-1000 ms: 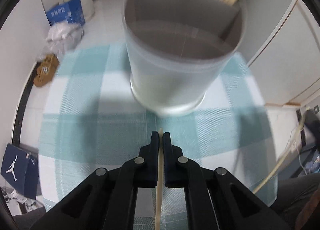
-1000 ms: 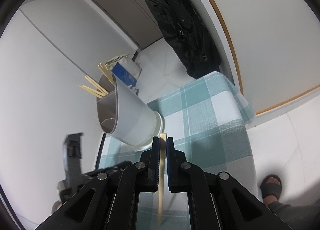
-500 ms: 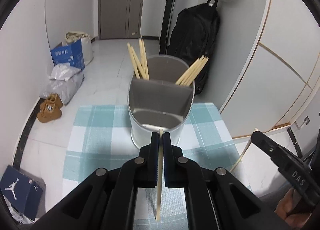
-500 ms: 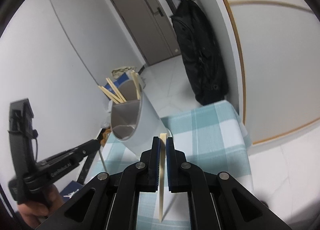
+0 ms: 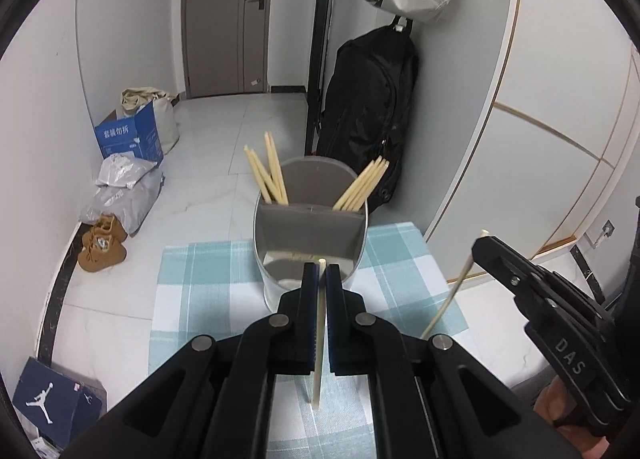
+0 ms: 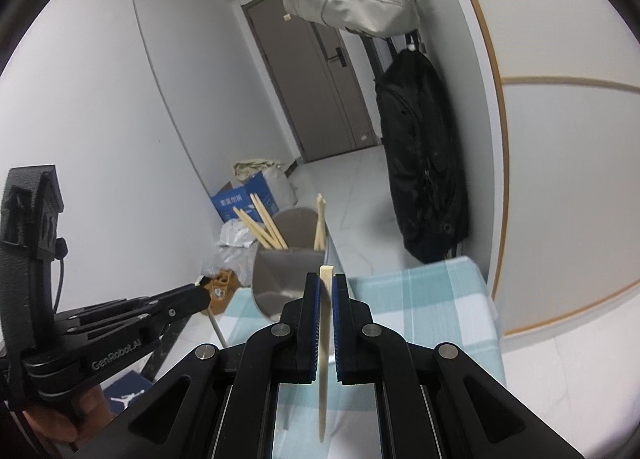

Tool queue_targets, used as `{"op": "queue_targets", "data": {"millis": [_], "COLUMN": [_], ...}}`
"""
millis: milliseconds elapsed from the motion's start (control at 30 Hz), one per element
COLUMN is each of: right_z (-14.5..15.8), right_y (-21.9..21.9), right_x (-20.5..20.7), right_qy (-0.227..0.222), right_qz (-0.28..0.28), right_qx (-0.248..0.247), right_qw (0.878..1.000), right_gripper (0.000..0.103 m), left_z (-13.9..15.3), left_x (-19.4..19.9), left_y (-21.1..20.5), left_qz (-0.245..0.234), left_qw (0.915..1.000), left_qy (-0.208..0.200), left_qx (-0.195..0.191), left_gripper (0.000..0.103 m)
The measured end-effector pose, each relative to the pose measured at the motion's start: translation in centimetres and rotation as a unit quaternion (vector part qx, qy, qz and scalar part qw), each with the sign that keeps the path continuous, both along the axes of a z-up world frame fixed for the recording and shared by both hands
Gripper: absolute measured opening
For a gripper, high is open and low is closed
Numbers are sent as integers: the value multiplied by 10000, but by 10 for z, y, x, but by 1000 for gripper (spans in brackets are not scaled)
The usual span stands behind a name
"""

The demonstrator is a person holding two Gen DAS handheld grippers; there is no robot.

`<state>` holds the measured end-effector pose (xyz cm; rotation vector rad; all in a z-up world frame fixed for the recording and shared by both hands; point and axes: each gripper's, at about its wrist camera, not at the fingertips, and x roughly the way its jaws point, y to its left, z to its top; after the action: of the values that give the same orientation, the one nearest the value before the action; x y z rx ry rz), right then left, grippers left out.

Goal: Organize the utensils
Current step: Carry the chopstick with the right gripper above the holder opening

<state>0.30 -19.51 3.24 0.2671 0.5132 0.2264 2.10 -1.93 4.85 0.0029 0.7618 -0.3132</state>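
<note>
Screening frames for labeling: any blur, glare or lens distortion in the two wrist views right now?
Left wrist: sharp, no motion blur; strong fisheye bends the walls, dark vignette at the corners; the utensil holder mirrors chopsticks on its shiny inner wall. Right wrist: also sharp, same barrel distortion, horizon tilted; the chopstick in the right gripper is crisp; flat indoor light, soft shadows on the checked cloth.

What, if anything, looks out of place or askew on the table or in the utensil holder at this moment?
Nothing stands out. The grey utensil holder stands upright on the checked tablecloth, with chopsticks leaning in its rear compartments. The left gripper and right gripper each pinch one chopstick neatly between the pads; nothing is spilled or visibly damaged.
</note>
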Motion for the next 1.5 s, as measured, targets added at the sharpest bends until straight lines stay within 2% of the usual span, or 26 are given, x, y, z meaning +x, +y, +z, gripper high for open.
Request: {"op": "queue_targets", "data": {"millis": [300, 500, 800, 1033, 1500], "right_z": [41, 73, 105, 108, 79], "right_y": [4, 1, 2, -5, -8], "right_x": [22, 49, 98, 135, 169], "right_qy": [-301, -516, -808, -780, -588], "right_qz": [-31, -107, -244, -359, -315], "right_qx": [-54, 103, 196, 281, 409], "right_qw": [9995, 9986, 9962, 9959, 9969], "right_gripper": [5, 5, 5, 5, 5], "left_z": [38, 69, 90, 101, 78], "left_x": [19, 43, 81, 107, 135], "left_y": [11, 18, 28, 25, 14], "left_qz": [21, -3, 103, 112, 56], "left_qw": [9997, 9991, 9965, 9953, 9961], "left_qy": [-68, -180, -220, -357, -275], "left_qx": [-234, -374, -800, -892, -833], "left_gripper": [0, 0, 0, 0, 0]}}
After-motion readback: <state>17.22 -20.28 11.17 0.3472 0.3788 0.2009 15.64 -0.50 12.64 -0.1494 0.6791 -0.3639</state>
